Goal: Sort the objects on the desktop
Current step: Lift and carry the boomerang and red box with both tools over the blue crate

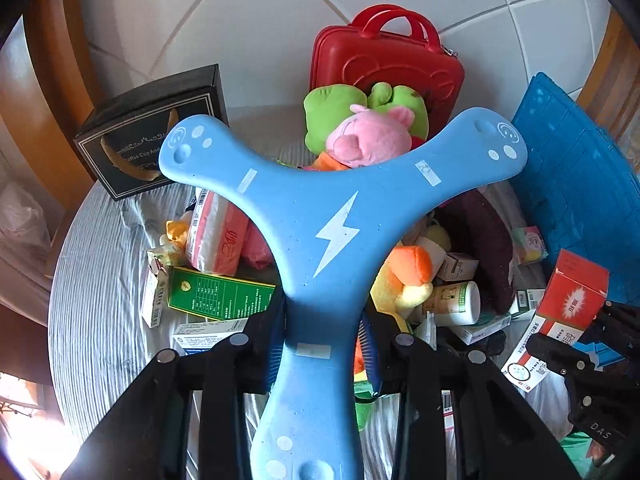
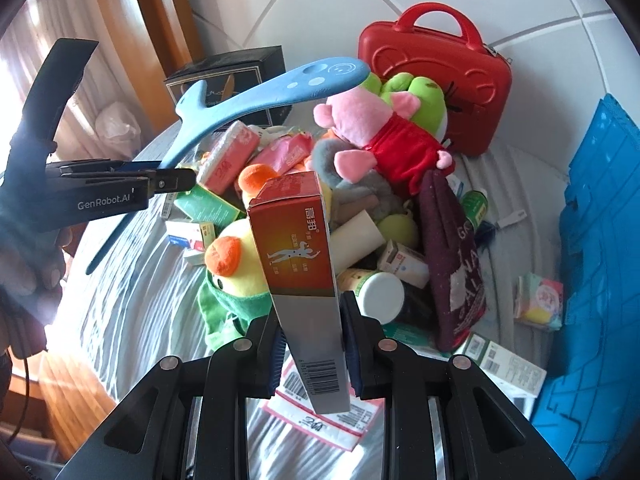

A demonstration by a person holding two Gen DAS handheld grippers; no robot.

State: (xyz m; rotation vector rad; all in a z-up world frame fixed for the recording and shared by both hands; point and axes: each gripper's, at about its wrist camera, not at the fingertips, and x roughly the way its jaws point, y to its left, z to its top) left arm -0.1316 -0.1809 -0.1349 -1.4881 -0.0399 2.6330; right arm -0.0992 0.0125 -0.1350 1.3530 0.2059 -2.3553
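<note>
My left gripper [image 1: 322, 336] is shut on a blue three-armed foam boomerang [image 1: 320, 224] with a white lightning bolt, held above the pile. The boomerang also shows in the right wrist view [image 2: 256, 96], with the left gripper [image 2: 176, 180] at the left. My right gripper [image 2: 312, 344] is shut on a red and silver medicine box [image 2: 298, 256], held upright above the pile. That box also shows in the left wrist view [image 1: 568, 300], at the right. Below lie a pink pig plush [image 2: 368, 128], a green frog plush [image 1: 332, 112] and a yellow duck plush [image 2: 236, 264].
A red carry case [image 2: 436, 64] stands at the back against the white wall. A black gift box [image 1: 152, 128] stands at the back left. A blue plastic crate [image 2: 600, 240] stands at the right. Medicine boxes, a white bottle [image 2: 380, 292] and a maroon cloth [image 2: 452, 256] lie on the striped cloth [image 2: 132, 280].
</note>
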